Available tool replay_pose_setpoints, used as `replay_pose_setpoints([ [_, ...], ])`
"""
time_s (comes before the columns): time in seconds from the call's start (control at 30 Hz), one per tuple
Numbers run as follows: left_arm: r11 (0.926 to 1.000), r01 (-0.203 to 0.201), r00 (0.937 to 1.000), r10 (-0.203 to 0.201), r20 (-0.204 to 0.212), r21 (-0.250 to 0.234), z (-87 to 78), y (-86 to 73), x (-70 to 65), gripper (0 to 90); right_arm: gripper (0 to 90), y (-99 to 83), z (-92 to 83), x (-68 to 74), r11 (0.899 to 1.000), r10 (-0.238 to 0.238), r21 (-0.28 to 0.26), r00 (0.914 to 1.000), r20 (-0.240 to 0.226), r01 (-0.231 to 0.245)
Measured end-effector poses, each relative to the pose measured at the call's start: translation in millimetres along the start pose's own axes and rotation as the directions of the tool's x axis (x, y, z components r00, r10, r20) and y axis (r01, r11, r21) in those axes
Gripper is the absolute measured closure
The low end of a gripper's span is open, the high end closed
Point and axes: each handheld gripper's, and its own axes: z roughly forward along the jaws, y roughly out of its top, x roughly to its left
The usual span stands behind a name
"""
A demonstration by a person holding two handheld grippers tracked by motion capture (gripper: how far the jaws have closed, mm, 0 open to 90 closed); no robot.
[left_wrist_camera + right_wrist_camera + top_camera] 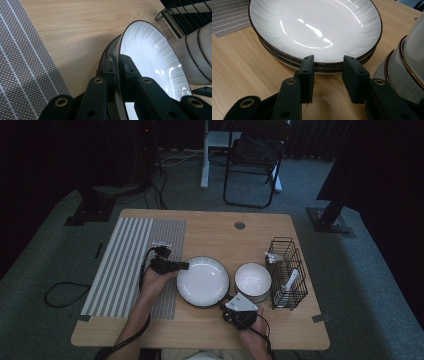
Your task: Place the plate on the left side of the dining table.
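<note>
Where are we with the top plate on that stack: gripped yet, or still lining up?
Done: the left gripper is shut on the rim of the top plate. In hand: the right gripper sits open at the stack's near edge, pads not pressing. Left: lifting the plate off; nothing lies on the striped mat yet.

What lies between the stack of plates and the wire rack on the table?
A stack of bowls sits between the plates and the wire rack, as the high view shows.
</note>
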Motion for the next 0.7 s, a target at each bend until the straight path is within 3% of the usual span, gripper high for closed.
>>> replay_pose_setpoints([
  [0.3,0.9966,0.057,0.9968,-0.054,0.058,-0.06,0.1,-2.9,4.5,85.4,57.4,-5.4,-2.1,-0.4,1.0,0.01,0.001,0.9999,0.007,-0.01],
  [0.7,0.9931,0.077,0.9944,-0.07,0.08,-0.088,-4.9,-3.0,1.8,84.6,56.1,-14.2,-3.4,2.3,1.0,0.006,0.013,0.9999,0.009,-0.006],
])
